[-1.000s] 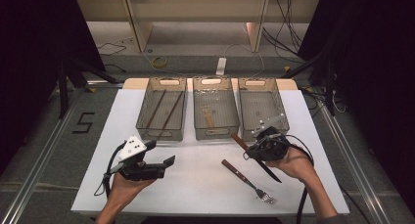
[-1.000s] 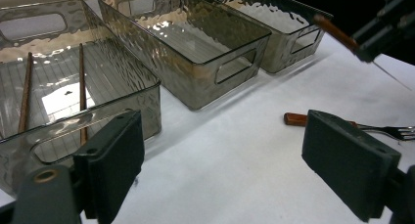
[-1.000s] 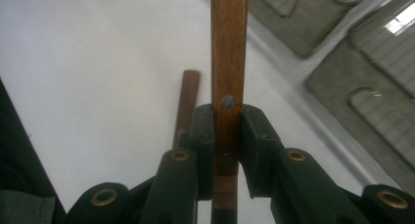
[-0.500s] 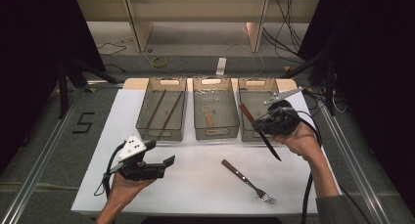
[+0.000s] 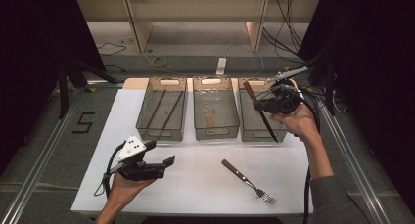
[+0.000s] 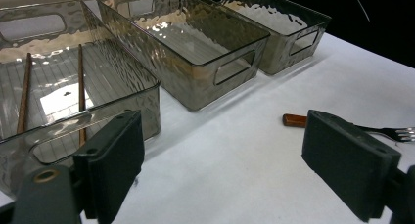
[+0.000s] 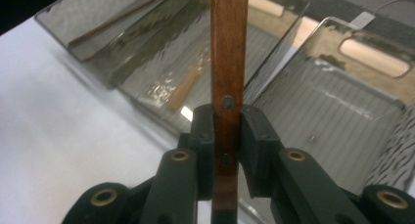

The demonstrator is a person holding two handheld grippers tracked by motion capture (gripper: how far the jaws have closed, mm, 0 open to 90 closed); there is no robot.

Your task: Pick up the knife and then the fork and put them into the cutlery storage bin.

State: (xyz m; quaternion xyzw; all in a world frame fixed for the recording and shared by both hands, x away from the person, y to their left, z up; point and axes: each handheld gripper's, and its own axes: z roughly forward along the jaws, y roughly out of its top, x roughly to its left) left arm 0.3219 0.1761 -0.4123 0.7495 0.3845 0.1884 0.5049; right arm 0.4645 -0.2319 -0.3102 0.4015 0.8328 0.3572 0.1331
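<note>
My right gripper [image 5: 266,105] is shut on a knife [image 5: 268,127] with a wooden handle and a dark blade, and holds it tilted over the right clear bin [image 5: 250,134]. In the right gripper view the jaws [image 7: 227,117] clamp the riveted handle [image 7: 228,48]. A wood-handled fork [image 5: 246,182] lies on the white table, tines toward the front. My left gripper [image 5: 162,165] rests open near the front left, with nothing between its jaws [image 6: 230,160]; the fork [image 6: 294,120] lies just past its right jaw.
Three clear bins stand in a row at the back. The left bin [image 5: 157,132] holds two chopsticks [image 6: 80,72]. The middle bin [image 5: 216,131] holds a wood-handled utensil [image 7: 186,87]. The white table top [image 5: 195,194] ends near the person's forearms.
My right gripper has carried the knife away from the front of the table, back and up over the right bin. The left gripper and the fork have stayed put.
</note>
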